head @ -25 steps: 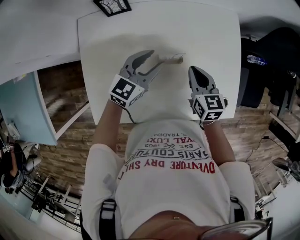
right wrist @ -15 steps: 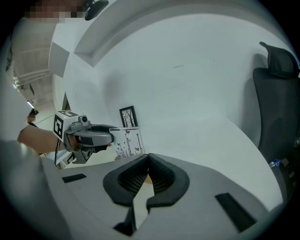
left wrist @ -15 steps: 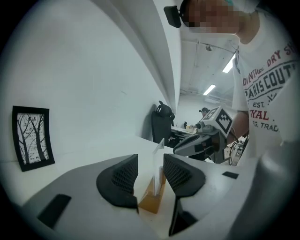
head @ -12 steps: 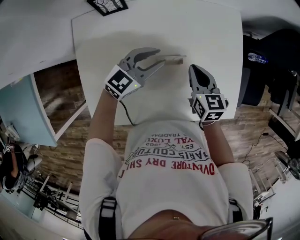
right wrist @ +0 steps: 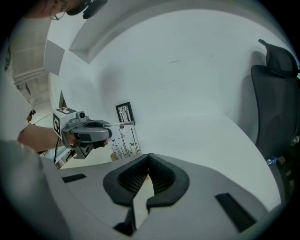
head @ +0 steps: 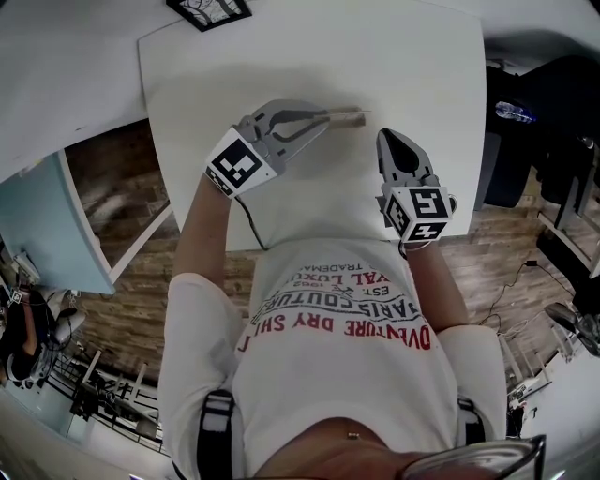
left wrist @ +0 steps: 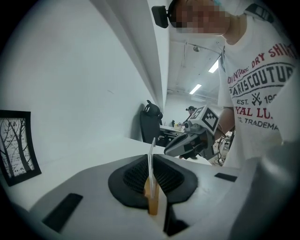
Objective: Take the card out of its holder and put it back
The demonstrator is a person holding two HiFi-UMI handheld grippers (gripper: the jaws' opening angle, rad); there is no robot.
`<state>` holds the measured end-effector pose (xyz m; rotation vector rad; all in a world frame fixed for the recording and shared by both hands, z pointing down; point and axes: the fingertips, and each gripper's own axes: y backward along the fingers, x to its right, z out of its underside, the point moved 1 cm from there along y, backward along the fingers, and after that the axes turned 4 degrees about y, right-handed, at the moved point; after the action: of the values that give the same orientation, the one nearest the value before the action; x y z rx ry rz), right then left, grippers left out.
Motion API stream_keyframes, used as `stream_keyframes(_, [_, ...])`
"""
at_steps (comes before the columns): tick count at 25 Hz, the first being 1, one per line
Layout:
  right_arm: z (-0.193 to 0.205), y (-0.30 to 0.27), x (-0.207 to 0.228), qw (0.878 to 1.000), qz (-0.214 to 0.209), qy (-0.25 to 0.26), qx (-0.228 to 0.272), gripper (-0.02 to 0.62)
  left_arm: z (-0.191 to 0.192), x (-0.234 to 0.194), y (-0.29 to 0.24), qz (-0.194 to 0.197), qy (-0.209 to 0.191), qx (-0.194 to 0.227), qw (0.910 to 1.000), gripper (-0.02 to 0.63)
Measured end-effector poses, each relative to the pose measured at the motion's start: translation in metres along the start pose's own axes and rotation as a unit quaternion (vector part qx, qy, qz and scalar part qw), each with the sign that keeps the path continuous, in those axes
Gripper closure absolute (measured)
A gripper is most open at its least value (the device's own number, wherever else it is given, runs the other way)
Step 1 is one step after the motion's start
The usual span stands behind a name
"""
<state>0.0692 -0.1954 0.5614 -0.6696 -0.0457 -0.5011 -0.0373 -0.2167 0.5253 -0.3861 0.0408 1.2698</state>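
Note:
A clear printed card point(head: 341, 113) stands upright in a small wooden holder point(head: 354, 120) on the white table point(head: 412, 56). My left gripper point(head: 324, 116) reaches it from the left, and its jaws are closing with the card's top edge between them. In the left gripper view the card point(left wrist: 151, 157) shows edge-on between the black pads point(left wrist: 136, 176), and these touch it above the holder point(left wrist: 151, 199). The right gripper view shows the card point(right wrist: 125, 140) face-on with the left gripper point(right wrist: 107, 125) on its top edge. My right gripper point(head: 393, 142) rests shut and empty, nearer me and to the card's right.
A black framed picture point(head: 208, 11) lies at the table's far left corner. A black office chair point(right wrist: 276, 93) stands beyond the table's right side. Wood floor shows left of and below the table's near edge.
The left gripper's jaws have closed from wide open onto the card's top. The left hand shifted slightly left. The right gripper has not moved.

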Motion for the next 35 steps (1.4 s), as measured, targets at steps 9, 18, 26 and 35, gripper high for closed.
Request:
stream_keyframes(9, [0.003,0.002,-0.004,1.0,-0.006,0.008,-0.009,0.574,0.0,0.012,0.0,0.049,-0.032,-0.004,0.9983,0.568])
stream_keyframes(18, [0.007,0.007,-0.009,1.0,-0.007,0.011,-0.017,0.574,-0.006,0.015,0.003,0.062,-0.05,-0.006,0.9968,0.569])
stream_keyframes(26, [0.004,0.016,-0.014,1.0,-0.008,0.014,-0.007,0.575,-0.024,0.022,0.01,0.062,-0.062,0.0,0.9962,0.569])
stream_keyframes(35, [-0.012,0.032,-0.019,1.0,-0.006,0.021,0.02,0.574,-0.066,0.027,0.027,0.037,-0.089,0.034,0.9948,0.569])
